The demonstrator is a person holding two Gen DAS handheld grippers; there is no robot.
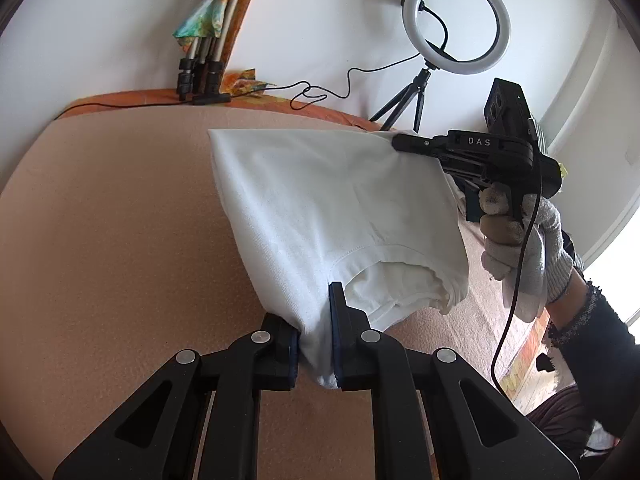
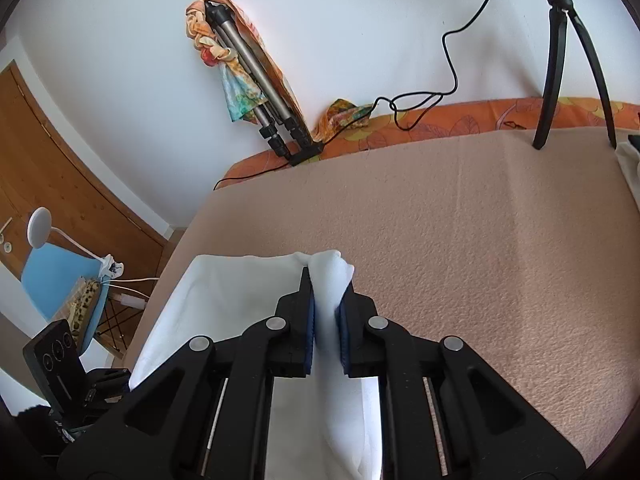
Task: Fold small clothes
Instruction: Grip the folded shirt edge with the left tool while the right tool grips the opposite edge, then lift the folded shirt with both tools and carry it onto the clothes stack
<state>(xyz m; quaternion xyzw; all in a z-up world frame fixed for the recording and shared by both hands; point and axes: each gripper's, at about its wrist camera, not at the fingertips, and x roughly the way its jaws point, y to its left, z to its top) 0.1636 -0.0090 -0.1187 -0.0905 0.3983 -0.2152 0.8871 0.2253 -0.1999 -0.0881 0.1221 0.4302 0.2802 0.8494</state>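
- I had the white garment (image 1: 320,208) lifted above the beige blanket (image 1: 120,220) on the bed, stretched between my two grippers.
- My left gripper (image 1: 315,344) was clenched on one bunched corner of the cloth, the fabric squeezed between its blue-padded fingers (image 1: 338,320).
- In the left wrist view my right gripper (image 1: 400,145) pinched the far upper corner; its own view showed the right gripper (image 2: 325,312) closed on a folded peak of white fabric (image 2: 328,280).
- The garment's long axis ran from the left gripper, near the camera, up and away toward the right gripper; a hemmed opening (image 1: 400,276) sagged open on the near side, facing the camera.
- A gloved hand (image 1: 520,248) held the right gripper's handle, with a black cable (image 1: 516,280) hanging beside it.
- At the far edge of the bed stood a ring light (image 1: 456,22) on a small tripod (image 1: 408,100), well beyond the cloth.
- A folded tripod draped with a colourful scarf (image 2: 240,80) leaned on the wall, its cable (image 2: 420,104) trailing over the orange sheet (image 2: 460,120).
- Nothing lay on the blanket directly under the cloth that I could see.
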